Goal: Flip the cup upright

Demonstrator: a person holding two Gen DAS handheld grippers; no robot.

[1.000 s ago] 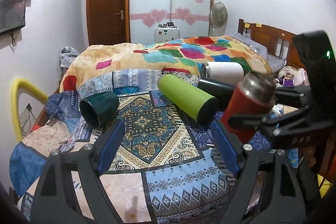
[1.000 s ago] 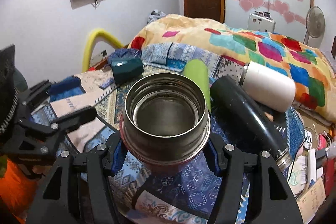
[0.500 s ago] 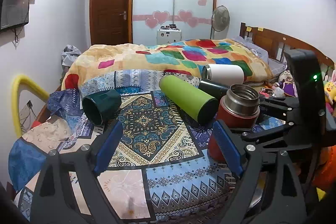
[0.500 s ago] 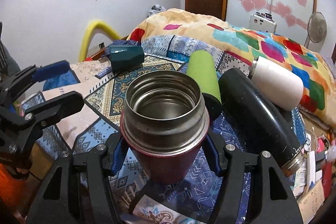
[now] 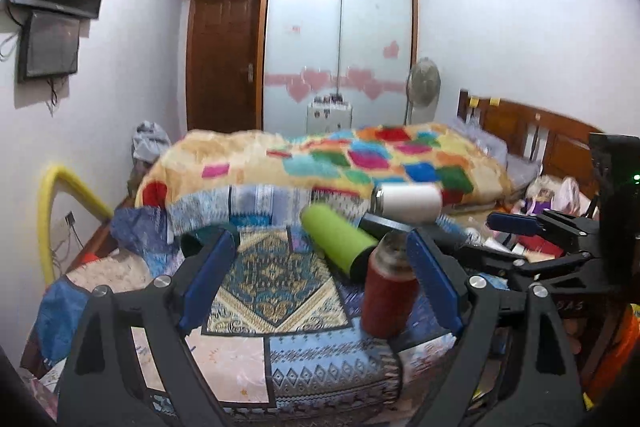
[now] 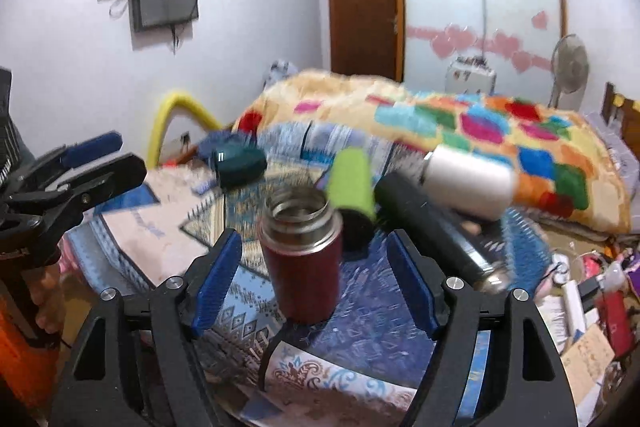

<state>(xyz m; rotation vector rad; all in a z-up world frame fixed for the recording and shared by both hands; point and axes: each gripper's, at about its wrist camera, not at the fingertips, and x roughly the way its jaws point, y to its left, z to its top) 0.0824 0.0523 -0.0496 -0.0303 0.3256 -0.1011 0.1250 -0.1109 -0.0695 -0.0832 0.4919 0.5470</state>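
The red cup with a steel rim (image 6: 303,255) stands upright on the patterned cloth, open end up; it also shows in the left wrist view (image 5: 387,294). My right gripper (image 6: 316,281) is open, its blue pads apart on either side of the cup and not touching it. My left gripper (image 5: 320,281) is open and empty, drawn back at the table's near edge. A green cup (image 6: 352,187), a black cup (image 6: 432,227), a white cup (image 6: 468,183) and a dark teal cup (image 6: 240,167) lie on their sides behind.
The cloth-covered table (image 5: 280,307) ends close in front of both grippers. A bed with a patchwork blanket (image 5: 360,163) lies behind it. A yellow tube (image 5: 52,211) stands at the left. Clutter (image 6: 592,299) sits at the right.
My right gripper set the red cup upright on the cloth, opened and pulled back from it. Both grippers rose and drew away from the table.
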